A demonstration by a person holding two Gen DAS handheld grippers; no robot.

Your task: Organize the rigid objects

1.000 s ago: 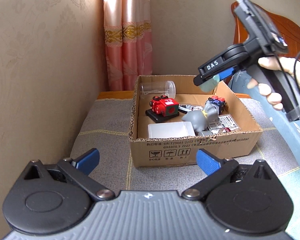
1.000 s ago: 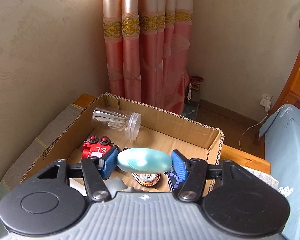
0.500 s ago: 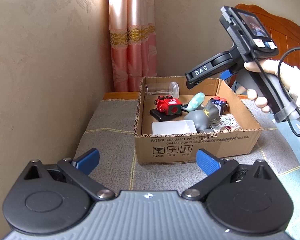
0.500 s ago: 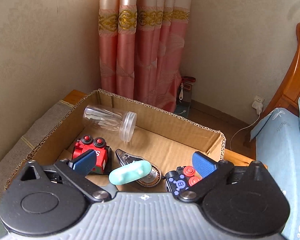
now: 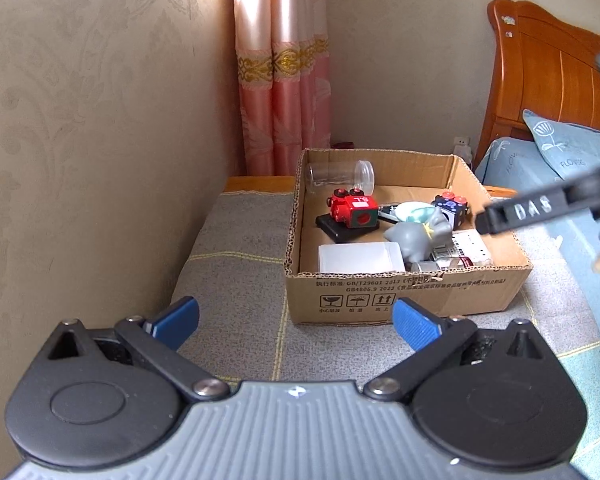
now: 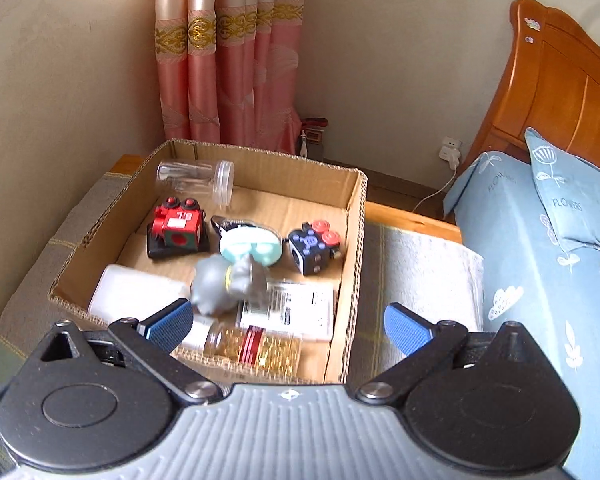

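The pale teal oval case (image 6: 251, 249) lies inside the cardboard box (image 6: 352, 240), between the red toy block (image 6: 179, 227) and the dark button cube (image 6: 315, 247), partly behind the grey figurine (image 6: 224, 284). It is judged light, stiff and smooth, so it is best taken across its narrow sides. The right hand-held gripper (image 6: 288, 326) has just been opened wide, with nothing between the jaws; the left hand-held gripper (image 5: 294, 322) is likewise spread and empty.
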